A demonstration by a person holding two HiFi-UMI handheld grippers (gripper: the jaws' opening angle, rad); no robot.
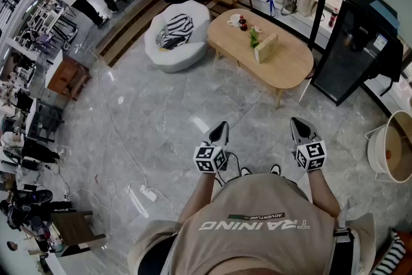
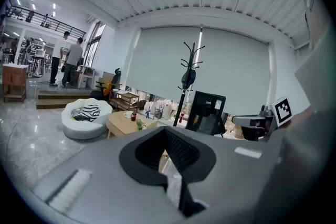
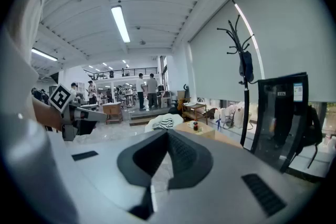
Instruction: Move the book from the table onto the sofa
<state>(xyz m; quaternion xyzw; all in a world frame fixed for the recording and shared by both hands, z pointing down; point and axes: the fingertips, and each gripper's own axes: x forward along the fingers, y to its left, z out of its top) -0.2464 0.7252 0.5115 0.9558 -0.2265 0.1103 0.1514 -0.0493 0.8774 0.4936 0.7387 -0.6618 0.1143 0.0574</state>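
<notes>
Book (image 1: 265, 48), probably the pale block on the table (image 1: 291, 66), stands well ahead of both jaws, slightly nearer the right gripper (image 1: 299, 129) than the left gripper (image 1: 220, 132). Both have jaws pressed together, holding nothing.

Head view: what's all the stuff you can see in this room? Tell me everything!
table: one, light wood, oval, ahead of the person
book: one, tan, standing on the table
cup: one, white, table's left end
bottle: one, dark, beside the cup
sofa: one, white, round, left of the table
striped cloth: one, black and white, on the sofa
coat stand: one, black, behind the table
cabinet: one, black, right of the table
power strip: one, white, floor, lower left
left gripper: one, grey, shut, empty
right gripper: one, grey, shut, empty
</notes>
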